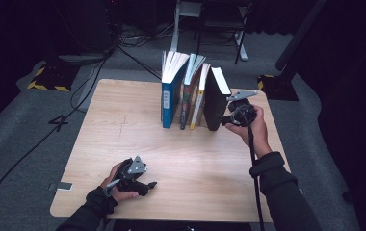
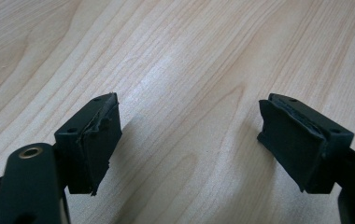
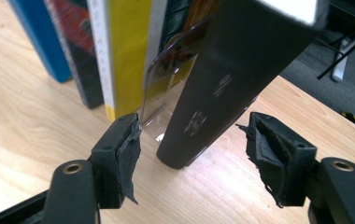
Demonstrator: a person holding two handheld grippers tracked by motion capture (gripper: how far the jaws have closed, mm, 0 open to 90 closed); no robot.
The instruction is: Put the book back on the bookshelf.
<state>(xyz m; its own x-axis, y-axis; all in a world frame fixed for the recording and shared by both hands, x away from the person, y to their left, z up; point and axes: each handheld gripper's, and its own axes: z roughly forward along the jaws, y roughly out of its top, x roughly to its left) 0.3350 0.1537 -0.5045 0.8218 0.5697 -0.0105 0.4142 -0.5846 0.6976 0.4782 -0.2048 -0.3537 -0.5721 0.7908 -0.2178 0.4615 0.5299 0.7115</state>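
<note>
A row of books stands upright at the back of the wooden table [image 1: 123, 139]: a blue book [image 1: 169, 103], a dark one [image 1: 186, 103], a yellow one [image 1: 198, 108] and a black book [image 1: 214, 103] at the right end, leaning left. My right gripper [image 1: 225, 119] is at the black book's lower front edge. In the right gripper view its pads [image 3: 129, 149] stand apart on either side of the black book [image 3: 227, 79] without touching it, so the right gripper [image 3: 194, 137] is open. A clear bookend [image 3: 161, 88] stands between the black and yellow book [image 3: 129, 46]. My left gripper [image 1: 148, 185] rests open near the front left, over bare wood [image 2: 180, 56].
Cables [image 1: 89, 77] run over the grey floor left of the table. Black-and-yellow stand bases [image 1: 51, 77] sit at the back left and back right. Metal furniture legs [image 1: 239, 43] rise behind the books. A slanted dark pole [image 1: 296, 38] stands at the right.
</note>
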